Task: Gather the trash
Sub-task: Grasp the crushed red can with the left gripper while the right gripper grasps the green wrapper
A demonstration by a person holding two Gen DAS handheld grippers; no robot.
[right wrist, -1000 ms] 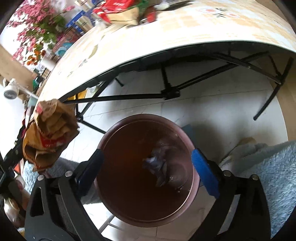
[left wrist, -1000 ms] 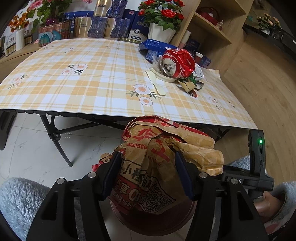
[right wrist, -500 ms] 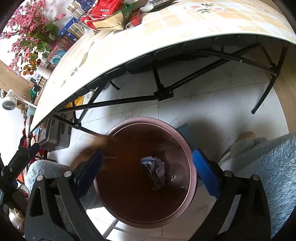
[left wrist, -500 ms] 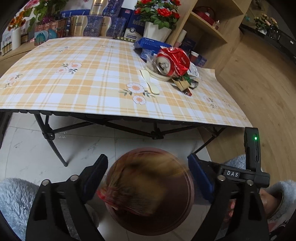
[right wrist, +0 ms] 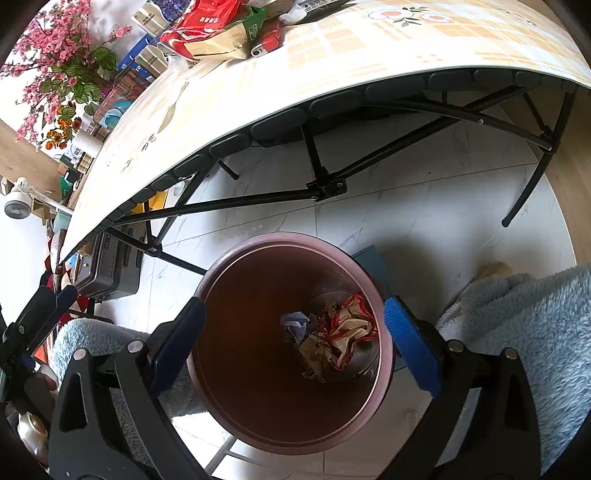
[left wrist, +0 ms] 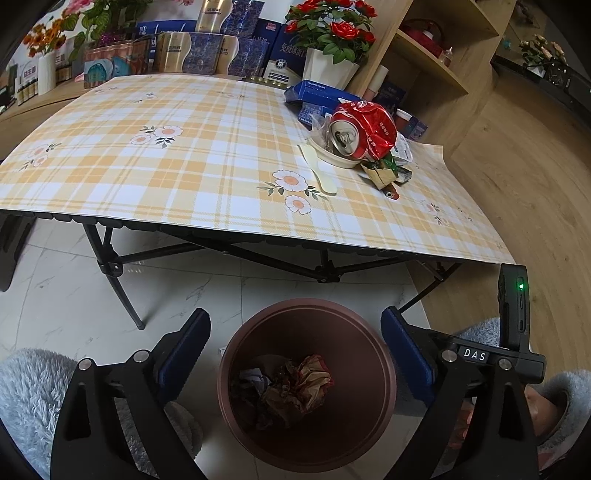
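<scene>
The left gripper (left wrist: 295,343) is hanging over the bin (left wrist: 384,354) with its jaws standing wide apart and nothing between the pads. The right gripper (right wrist: 295,332) is hovering above the same bin (right wrist: 214,280), its fingers also spread wide and gripping nothing; the bin rim is showing between them without touching either pad. The crumpled paper bag (left wrist: 299,387) is lying at the bottom of the bin, touching a wad of pale paper (left wrist: 253,380) beside it. The bin is standing on the white floor tiles just in front of the table (left wrist: 147,177), whose black frame and legs are crossing the space behind it. More trash is sitting on the tabletop near its far right corner: a crushed red can (left wrist: 360,131) resting in a shallow white dish (left wrist: 332,157), a pale spoon (left wrist: 319,173) just beside the dish, a small gold-and-green carton (left wrist: 380,173) and a blue packet (left wrist: 317,92) behind. Boxes and potted flowers (left wrist: 332,29) are lining the table's far edge. Fluffy blue-grey sleeves (right wrist: 535,325) are showing to either side of the bin.
</scene>
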